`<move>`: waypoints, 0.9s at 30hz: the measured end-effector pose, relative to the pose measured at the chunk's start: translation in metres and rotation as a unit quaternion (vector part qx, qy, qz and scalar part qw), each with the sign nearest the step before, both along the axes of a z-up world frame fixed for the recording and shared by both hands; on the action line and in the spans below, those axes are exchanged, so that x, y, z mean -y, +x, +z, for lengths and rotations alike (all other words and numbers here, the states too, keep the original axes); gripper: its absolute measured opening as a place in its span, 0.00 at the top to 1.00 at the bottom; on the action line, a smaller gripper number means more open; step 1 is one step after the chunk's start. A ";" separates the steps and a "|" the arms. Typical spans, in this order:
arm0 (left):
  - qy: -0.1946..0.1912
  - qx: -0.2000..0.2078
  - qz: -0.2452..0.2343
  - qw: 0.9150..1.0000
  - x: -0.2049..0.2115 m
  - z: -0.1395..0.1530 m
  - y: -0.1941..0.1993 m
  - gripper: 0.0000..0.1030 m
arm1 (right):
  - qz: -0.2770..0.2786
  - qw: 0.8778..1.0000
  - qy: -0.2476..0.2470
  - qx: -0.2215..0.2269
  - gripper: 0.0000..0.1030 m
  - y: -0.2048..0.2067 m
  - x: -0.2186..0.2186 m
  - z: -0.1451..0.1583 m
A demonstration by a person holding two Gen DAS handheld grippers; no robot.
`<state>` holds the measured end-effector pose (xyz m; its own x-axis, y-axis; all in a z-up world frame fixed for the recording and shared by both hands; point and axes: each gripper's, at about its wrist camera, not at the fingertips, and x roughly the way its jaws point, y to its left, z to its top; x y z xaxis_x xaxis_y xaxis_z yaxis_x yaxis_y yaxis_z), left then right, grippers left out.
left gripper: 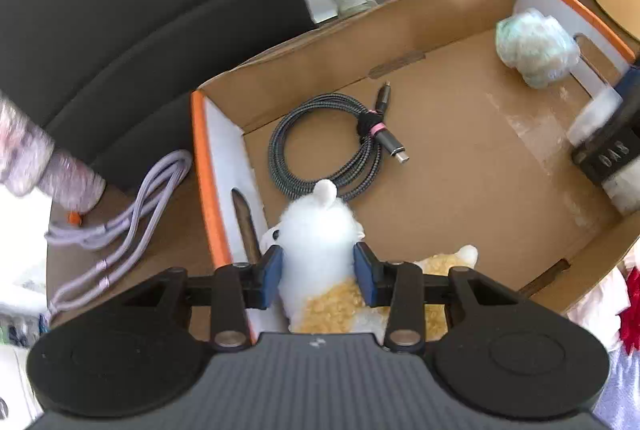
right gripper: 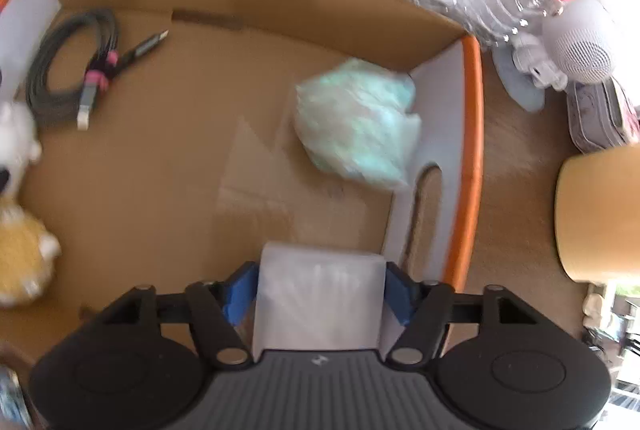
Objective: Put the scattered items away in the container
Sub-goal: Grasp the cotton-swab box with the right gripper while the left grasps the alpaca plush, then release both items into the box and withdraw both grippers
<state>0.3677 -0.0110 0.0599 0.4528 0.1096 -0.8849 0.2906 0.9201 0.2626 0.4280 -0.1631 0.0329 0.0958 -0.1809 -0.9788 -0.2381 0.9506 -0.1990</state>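
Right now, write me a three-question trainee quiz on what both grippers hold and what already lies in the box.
1. True or false: the left gripper is shut on the white and yellow plush toy.
2. What does the right gripper hold? A) a translucent plastic box B) a charging cable C) nothing
3. Fill in: the coiled grey cable lies on the floor of the cardboard box, while the lilac cable lies ____ it.

Key: 1 true; 2 A; 3 outside. The crumpled pale green bag also sits inside, near the box's right end wall.
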 end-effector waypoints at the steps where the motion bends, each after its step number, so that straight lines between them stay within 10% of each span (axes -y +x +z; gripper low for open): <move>1: -0.002 -0.002 -0.002 1.000 -0.001 0.001 -0.003 0.62 | 0.001 1.000 0.003 -0.004 0.35 -0.004 0.001 0.003; 11: -0.034 0.013 0.008 0.999 -0.002 0.025 -0.022 0.48 | -0.005 1.000 0.002 -0.005 0.24 -0.031 -0.003 0.026; 20: -0.126 0.061 0.075 0.987 -0.017 0.079 -0.036 0.29 | -0.039 0.984 0.161 0.061 0.10 -0.046 0.016 0.088; 24: -0.170 0.182 0.125 0.960 -0.025 0.085 -0.078 0.01 | -0.030 0.968 0.211 0.136 0.11 -0.064 0.030 0.076; 27: -0.187 0.307 0.111 0.927 -0.019 0.070 -0.125 0.00 | -0.009 0.945 0.206 0.253 0.11 -0.099 0.037 0.060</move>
<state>0.2423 0.0084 0.1295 0.8867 -0.0021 -0.4624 -0.0147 0.9994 -0.0327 0.3292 -0.2006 0.0932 0.5709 0.1998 -0.7964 -0.1954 0.9751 0.1046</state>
